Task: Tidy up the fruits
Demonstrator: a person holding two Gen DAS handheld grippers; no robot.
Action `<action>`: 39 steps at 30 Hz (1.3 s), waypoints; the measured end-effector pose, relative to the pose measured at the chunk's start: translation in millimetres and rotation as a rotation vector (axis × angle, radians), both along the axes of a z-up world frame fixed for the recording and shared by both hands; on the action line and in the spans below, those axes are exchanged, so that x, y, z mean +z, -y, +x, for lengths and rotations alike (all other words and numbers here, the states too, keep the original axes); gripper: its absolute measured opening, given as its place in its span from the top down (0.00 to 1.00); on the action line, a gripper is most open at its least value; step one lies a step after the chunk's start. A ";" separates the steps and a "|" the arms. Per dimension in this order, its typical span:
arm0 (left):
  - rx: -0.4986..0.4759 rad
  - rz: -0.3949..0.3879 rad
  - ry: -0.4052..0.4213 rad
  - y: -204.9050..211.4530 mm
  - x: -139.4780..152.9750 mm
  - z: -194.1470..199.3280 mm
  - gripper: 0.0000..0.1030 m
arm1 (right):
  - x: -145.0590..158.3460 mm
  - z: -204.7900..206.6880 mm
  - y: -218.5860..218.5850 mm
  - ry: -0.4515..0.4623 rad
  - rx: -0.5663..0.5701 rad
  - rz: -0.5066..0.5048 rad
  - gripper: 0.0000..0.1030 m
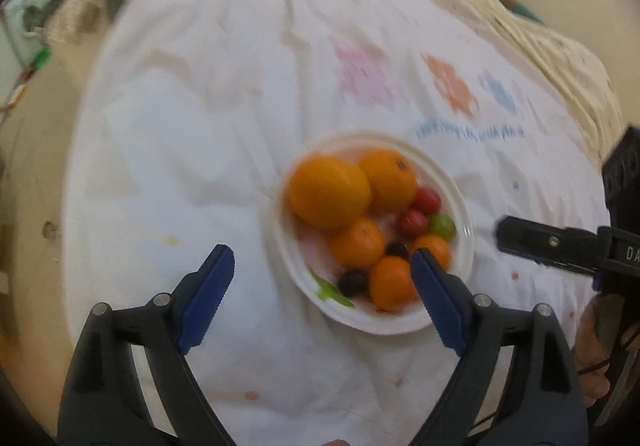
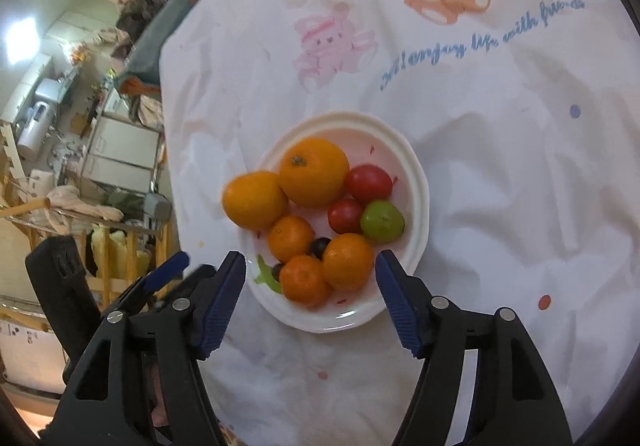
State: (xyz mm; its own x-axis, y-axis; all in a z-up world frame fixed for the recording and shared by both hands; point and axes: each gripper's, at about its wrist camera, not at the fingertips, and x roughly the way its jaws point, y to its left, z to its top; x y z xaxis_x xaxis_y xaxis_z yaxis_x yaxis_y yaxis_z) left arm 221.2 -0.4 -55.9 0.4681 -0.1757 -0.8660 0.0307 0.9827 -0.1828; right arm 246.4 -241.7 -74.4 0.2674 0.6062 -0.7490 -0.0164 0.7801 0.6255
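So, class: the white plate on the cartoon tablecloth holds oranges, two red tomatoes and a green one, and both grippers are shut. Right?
Not quite: both grippers are open. Left gripper and right gripper show spread jaws in their wrist views. The plate and its fruit are as described.

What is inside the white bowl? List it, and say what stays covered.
The white bowl holds five oranges, two red tomatoes, one green fruit, two dark grapes and a green scrap. Anything beneath the pile is hidden.

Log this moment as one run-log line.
left gripper: open, empty | right gripper: open, empty, above plate | fruit: all on plate
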 end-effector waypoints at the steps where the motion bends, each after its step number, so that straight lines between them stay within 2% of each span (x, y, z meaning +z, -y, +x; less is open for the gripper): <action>1: 0.027 0.023 0.023 -5.1 7.9 -3.6 0.15 | 5.0 -1.7 1.7 0.015 -0.003 0.002 0.32; 5: 0.081 0.056 0.110 -18.7 35.1 -19.7 0.15 | 30.1 -18.6 7.8 0.094 -0.004 -0.030 0.30; 8: 0.102 0.053 0.149 -25.0 47.6 -33.8 0.15 | 46.2 -33.8 13.3 0.150 -0.013 -0.042 0.18; 11: 0.108 0.056 0.162 -25.9 53.4 -50.5 0.14 | 57.3 -53.1 18.8 0.206 -0.031 -0.071 0.14; 13: 0.101 0.068 0.176 -24.7 56.4 -62.6 0.07 | 59.6 -64.3 20.4 0.224 -0.040 -0.090 0.13; 19: 0.099 0.094 0.225 -16.4 63.4 -95.0 0.01 | 66.1 -99.6 13.8 0.315 -0.054 -0.208 0.11; 22: 0.094 0.088 0.245 -11.9 64.1 -108.0 0.01 | 64.8 -114.3 4.5 0.356 -0.053 -0.253 0.02; 26: 0.090 0.099 0.272 -3.9 63.0 -120.6 0.01 | 62.3 -122.8 0.6 0.383 -0.078 -0.274 0.02; 30: 0.097 0.133 0.287 0.1 62.9 -124.4 0.01 | 63.4 -132.0 -10.0 0.468 -0.082 -0.366 0.00; 35: 0.108 0.099 0.270 -4.8 61.2 -121.8 0.01 | 68.3 -139.6 -20.5 0.535 -0.057 -0.443 0.00; 39: 0.099 0.102 0.260 -2.4 57.6 -121.4 0.01 | 65.8 -143.6 -25.2 0.541 -0.054 -0.463 0.00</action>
